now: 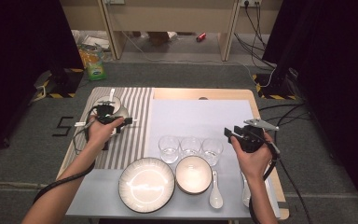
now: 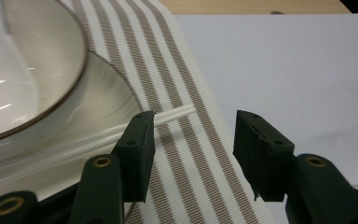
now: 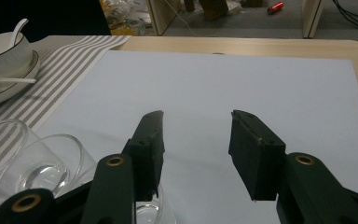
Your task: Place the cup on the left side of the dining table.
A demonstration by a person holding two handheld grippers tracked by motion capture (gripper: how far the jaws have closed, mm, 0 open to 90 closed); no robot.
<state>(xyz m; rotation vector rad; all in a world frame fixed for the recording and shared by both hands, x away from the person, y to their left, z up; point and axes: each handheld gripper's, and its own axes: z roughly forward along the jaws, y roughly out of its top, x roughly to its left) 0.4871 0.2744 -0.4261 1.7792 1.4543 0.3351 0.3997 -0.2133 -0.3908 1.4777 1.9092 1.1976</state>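
A white bowl with a dark rim sits on a white plate on the striped placemat. A spoon stands in the bowl. A thin white stick lies across the plate's rim, and its tip pokes out past my left gripper's left jaw. My left gripper hovers right beside this plate, open, its pads touching nothing. My right gripper is open over the pale mat, just right of three empty glasses.
Near the front edge are a large ribbed plate, a small bowl and a white spoon; another spoon lies under the right forearm. Bare wood borders the far edge. Cables trail from both grippers.
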